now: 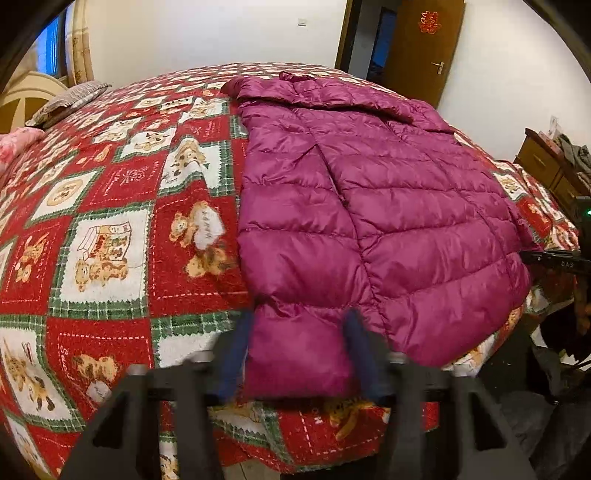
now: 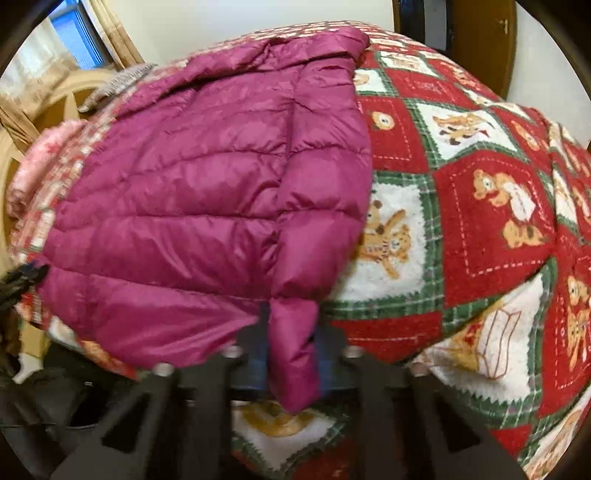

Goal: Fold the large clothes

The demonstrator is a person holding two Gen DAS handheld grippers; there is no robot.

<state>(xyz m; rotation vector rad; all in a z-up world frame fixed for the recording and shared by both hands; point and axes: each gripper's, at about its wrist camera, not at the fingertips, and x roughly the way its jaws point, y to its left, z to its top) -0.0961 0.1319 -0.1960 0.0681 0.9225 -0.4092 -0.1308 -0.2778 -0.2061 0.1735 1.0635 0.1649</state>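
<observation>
The left gripper [image 1: 295,350] and right gripper [image 2: 291,343] each pinched a near hem corner of the magenta puffer jacket [image 1: 369,192]. Its long axis ran straight away from both across the bed [image 1: 110,221], collar farthest.

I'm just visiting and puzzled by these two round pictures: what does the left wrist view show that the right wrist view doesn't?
Only the left wrist view shows the wooden dresser, the red paper decoration on the door, and the left gripper with a wide jacket cuff between its fingers.

Only the right wrist view shows the right gripper pinching a narrower cuff.

Both show the magenta puffer jacket spread on the red teddy-bear blanket, plus the grey pillow.
</observation>
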